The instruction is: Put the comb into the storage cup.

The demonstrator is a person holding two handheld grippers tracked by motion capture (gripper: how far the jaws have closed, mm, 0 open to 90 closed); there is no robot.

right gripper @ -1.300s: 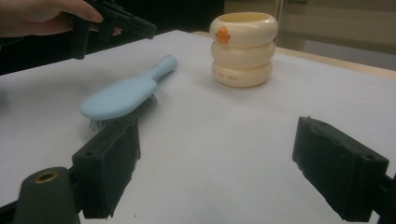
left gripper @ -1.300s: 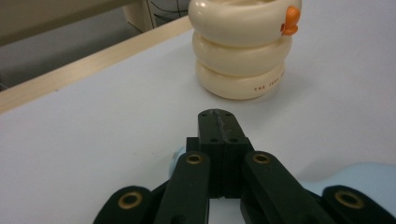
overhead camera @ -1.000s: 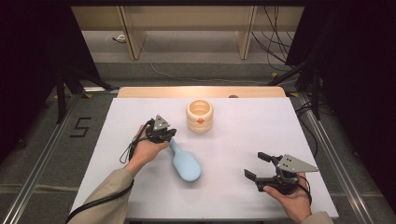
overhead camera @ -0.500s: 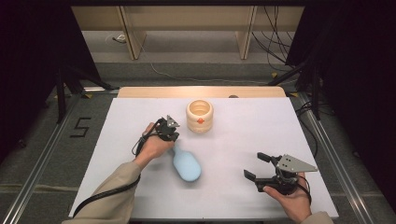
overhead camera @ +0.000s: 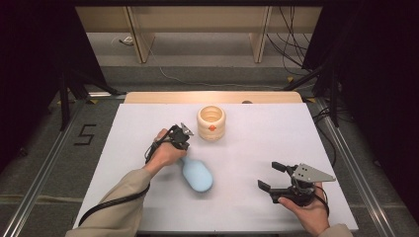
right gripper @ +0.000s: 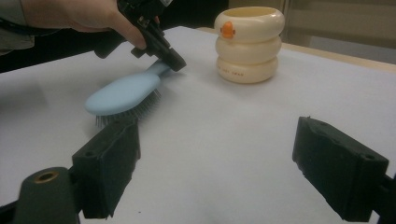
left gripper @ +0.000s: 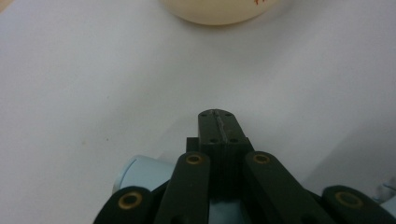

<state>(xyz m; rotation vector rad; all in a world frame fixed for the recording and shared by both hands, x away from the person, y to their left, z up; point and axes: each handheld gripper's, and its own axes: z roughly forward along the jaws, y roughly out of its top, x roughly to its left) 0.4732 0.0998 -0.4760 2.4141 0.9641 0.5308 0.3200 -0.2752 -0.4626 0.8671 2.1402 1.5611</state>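
Observation:
A light blue hairbrush [overhead camera: 197, 175] lies bristles down on the white table [overhead camera: 257, 143]; in the right gripper view the hairbrush [right gripper: 123, 91] has its handle pointing toward the cup. My left gripper [overhead camera: 185, 129] is shut, its jaws pressed flat together [left gripper: 218, 114] just over the handle's end [left gripper: 140, 172], tips aimed at the cream ringed cup [overhead camera: 211, 122]. From the right gripper view, the left gripper [right gripper: 176, 65] touches or hovers at the handle tip; I cannot tell which. My right gripper [overhead camera: 269, 176] stands open near the front right, nothing between its jaws [right gripper: 219, 158].
The cream cup [right gripper: 249, 44] bears an orange mark and stands upright at the table's back middle. A wooden strip [overhead camera: 212, 97] edges the table's far side. Metal rails run along both sides on the floor.
My left hand and gripper have moved forward and right along the brush handle toward the cup. The brush has stayed put. The right gripper has not moved.

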